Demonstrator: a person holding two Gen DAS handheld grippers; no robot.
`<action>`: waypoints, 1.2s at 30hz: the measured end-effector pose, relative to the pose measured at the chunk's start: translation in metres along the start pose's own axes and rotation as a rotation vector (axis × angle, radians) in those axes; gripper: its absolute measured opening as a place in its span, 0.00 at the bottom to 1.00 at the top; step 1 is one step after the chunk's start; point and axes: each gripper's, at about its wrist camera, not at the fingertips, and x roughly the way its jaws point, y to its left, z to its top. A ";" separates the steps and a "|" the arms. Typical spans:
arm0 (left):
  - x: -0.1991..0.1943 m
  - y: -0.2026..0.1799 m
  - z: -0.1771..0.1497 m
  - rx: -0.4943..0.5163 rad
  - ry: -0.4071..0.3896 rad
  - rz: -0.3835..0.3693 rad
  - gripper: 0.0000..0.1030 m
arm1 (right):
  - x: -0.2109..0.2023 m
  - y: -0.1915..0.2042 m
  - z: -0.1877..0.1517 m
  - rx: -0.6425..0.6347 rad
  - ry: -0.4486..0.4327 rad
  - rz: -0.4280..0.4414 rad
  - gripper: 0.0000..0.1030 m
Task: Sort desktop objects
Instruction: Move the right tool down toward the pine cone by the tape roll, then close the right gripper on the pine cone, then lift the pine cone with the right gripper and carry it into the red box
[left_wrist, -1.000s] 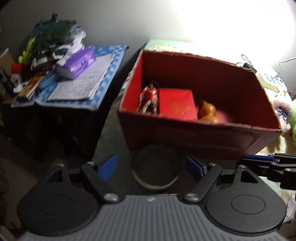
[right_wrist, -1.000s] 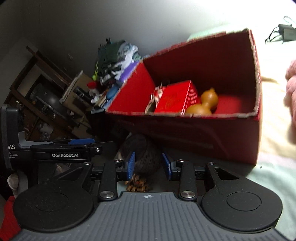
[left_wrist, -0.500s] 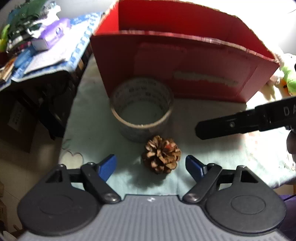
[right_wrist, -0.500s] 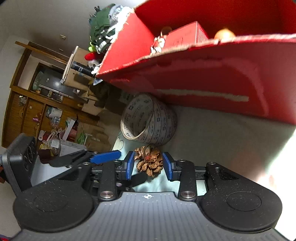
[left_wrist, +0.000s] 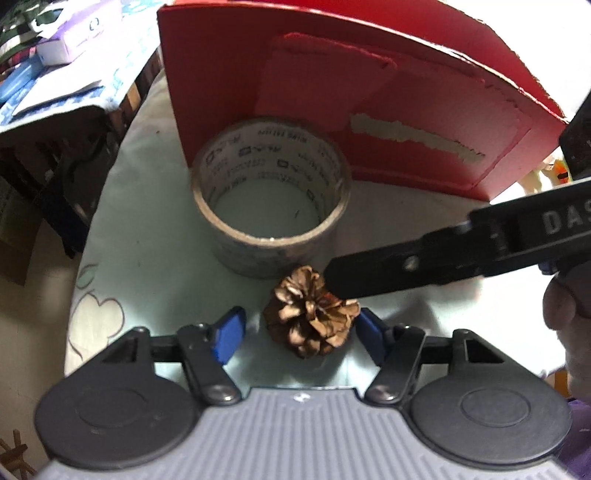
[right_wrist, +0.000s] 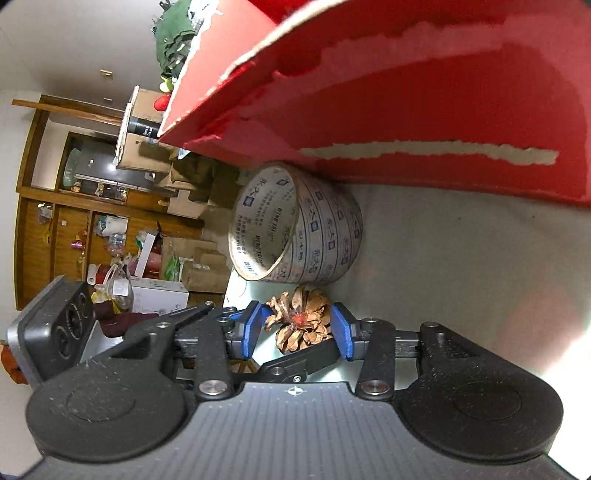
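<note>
Pale green cloth (left_wrist: 155, 258) covered the desk where a brown, scaly pine cone (left_wrist: 312, 319) sat just before the printed tape roll (left_wrist: 271, 206), bracketed loosely by both the left gripper (left_wrist: 301, 330) and the right gripper (right_wrist: 299, 328), jaws parted, neither yet pinching it.

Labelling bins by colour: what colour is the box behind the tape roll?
Red box, clearest in the left wrist view.
</note>
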 end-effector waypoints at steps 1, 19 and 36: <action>0.000 0.000 0.001 0.003 -0.001 -0.002 0.66 | 0.001 -0.001 0.001 0.004 0.004 0.001 0.44; 0.007 -0.044 0.010 0.103 0.019 -0.067 0.54 | -0.047 -0.042 -0.006 0.094 -0.035 -0.018 0.43; -0.004 -0.182 0.037 0.451 -0.055 -0.219 0.54 | -0.187 -0.090 -0.057 0.198 -0.367 -0.069 0.43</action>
